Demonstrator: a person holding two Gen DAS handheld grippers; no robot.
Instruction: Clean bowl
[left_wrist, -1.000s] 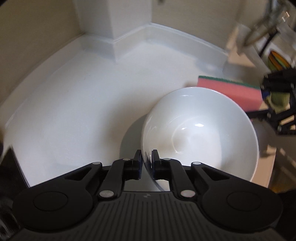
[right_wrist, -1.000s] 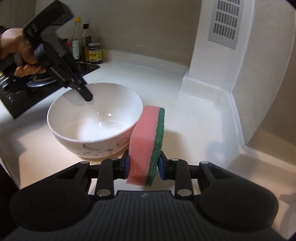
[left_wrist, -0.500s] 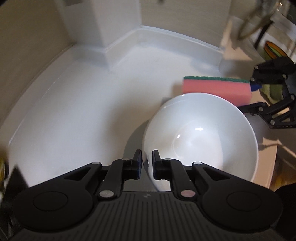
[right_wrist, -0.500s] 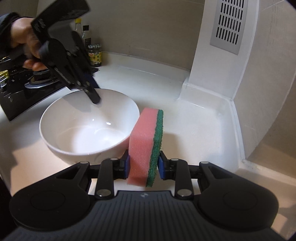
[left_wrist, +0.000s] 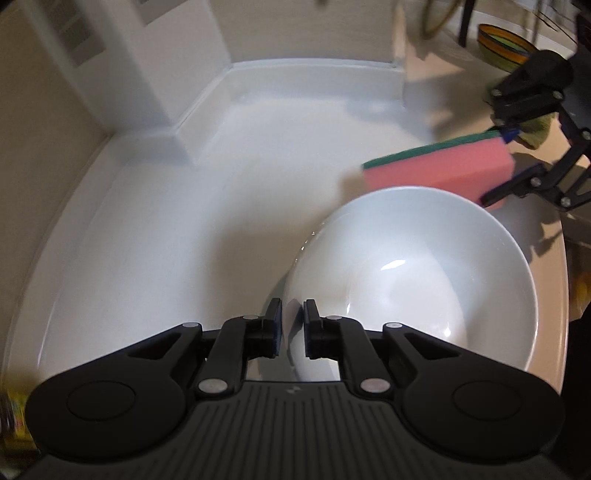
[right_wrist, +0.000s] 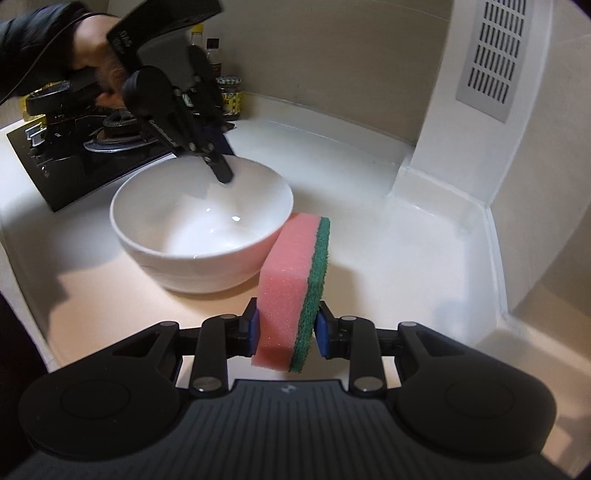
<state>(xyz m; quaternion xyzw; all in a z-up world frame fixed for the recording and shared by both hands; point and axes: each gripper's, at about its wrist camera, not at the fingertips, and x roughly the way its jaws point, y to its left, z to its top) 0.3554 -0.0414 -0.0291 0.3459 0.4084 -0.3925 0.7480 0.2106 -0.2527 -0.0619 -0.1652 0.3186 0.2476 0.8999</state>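
A white bowl (left_wrist: 413, 280) sits on the white counter; it also shows in the right wrist view (right_wrist: 199, 225). My left gripper (left_wrist: 291, 328) is shut on the bowl's near rim, one finger inside and one outside; in the right wrist view it (right_wrist: 221, 171) grips the far rim. My right gripper (right_wrist: 288, 328) is shut on a pink sponge with a green scouring side (right_wrist: 295, 288), held upright just beside the bowl's outer wall. In the left wrist view the sponge (left_wrist: 443, 168) hovers past the bowl's far rim.
A black gas hob (right_wrist: 85, 144) lies behind the bowl at left, with sauce bottles and a jar (right_wrist: 229, 98) against the wall. A white pillar with a vent grille (right_wrist: 484, 59) stands at the right. A coloured bowl (left_wrist: 502, 48) sits far right.
The bowl, held by my left gripper, has shifted and tilted a little. My right gripper has pulled back with the sponge, which now stands beside the bowl instead of touching its rim.
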